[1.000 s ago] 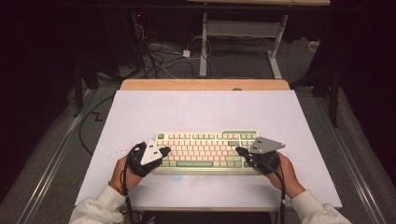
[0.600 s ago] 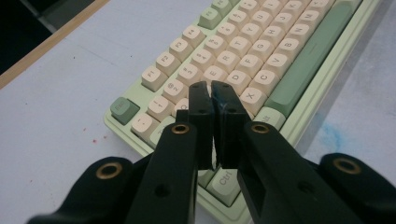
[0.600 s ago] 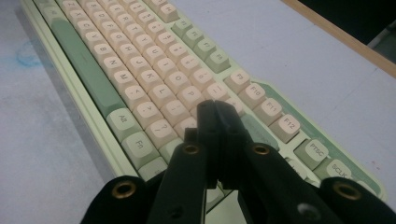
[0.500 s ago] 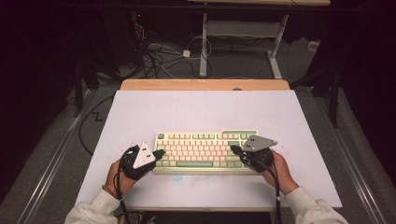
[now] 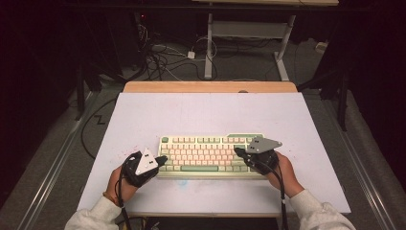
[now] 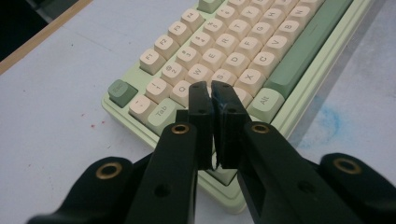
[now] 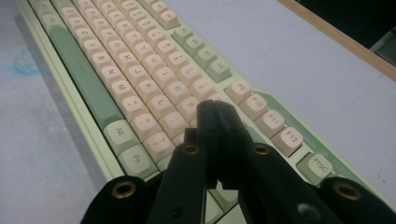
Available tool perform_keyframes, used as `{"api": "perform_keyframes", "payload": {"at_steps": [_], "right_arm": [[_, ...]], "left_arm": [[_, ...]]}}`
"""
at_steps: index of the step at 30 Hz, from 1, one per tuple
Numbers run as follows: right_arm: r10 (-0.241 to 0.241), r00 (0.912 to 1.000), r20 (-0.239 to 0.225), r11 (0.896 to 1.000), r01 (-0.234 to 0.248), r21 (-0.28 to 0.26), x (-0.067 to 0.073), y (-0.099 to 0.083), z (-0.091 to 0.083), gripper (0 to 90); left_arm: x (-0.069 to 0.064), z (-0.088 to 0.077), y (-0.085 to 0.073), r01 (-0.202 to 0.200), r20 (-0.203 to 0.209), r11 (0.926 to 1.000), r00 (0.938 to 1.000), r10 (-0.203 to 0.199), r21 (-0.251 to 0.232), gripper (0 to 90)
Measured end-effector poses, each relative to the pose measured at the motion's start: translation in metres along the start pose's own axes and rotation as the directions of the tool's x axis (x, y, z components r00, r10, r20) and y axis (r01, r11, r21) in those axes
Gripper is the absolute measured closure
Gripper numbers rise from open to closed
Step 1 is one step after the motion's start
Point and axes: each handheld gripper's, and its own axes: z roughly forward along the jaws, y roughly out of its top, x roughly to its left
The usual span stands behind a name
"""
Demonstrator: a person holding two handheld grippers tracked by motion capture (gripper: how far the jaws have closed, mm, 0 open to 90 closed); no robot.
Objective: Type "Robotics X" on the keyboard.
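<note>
A pale green keyboard point(image 5: 210, 154) with cream keys lies on the white table top point(image 5: 206, 115), toward its near edge. My left gripper point(image 5: 162, 159) is at the keyboard's left end, jaws shut with nothing between them. In the left gripper view its tips point(image 6: 211, 89) sit low over the cream keys just right of the Tab key point(image 6: 162, 113). My right gripper point(image 5: 238, 152) reaches in from the right end, also shut and empty. In the right gripper view its tips point(image 7: 215, 109) hang over the keys right of the letter block. Whether either tip presses a key I cannot tell.
A wooden strip point(image 5: 210, 86) borders the table's far edge. Beyond it, cables point(image 5: 158, 57) and a white desk frame point(image 5: 249, 33) stand on the dark floor. A faint blue smudge point(image 6: 334, 119) marks the table top in front of the keyboard.
The right gripper has edged slightly left over the keys. The left gripper has drawn back a touch toward the keyboard's left end. Both stay shut.
</note>
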Motion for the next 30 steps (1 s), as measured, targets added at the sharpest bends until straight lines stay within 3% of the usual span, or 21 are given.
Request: {"api": "perform_keyframes", "payload": {"at_steps": [19,30], "right_arm": [[0.008,0.9996,-0.028,1.0,-0.007,0.022,-0.002,0.016,0.025,90.0],[-0.016,0.9983,-0.056,0.998,0.019,0.062,0.008,0.026,0.047,90.0]], "left_arm": [[0.001,0.001,-0.003,-0.008,0.01,0.9999,0.9999,0.008,0.01,85.1],[0.0,0.004,-0.003,-0.011,0.015,0.9997,0.9998,0.011,0.021,85.1]]}}
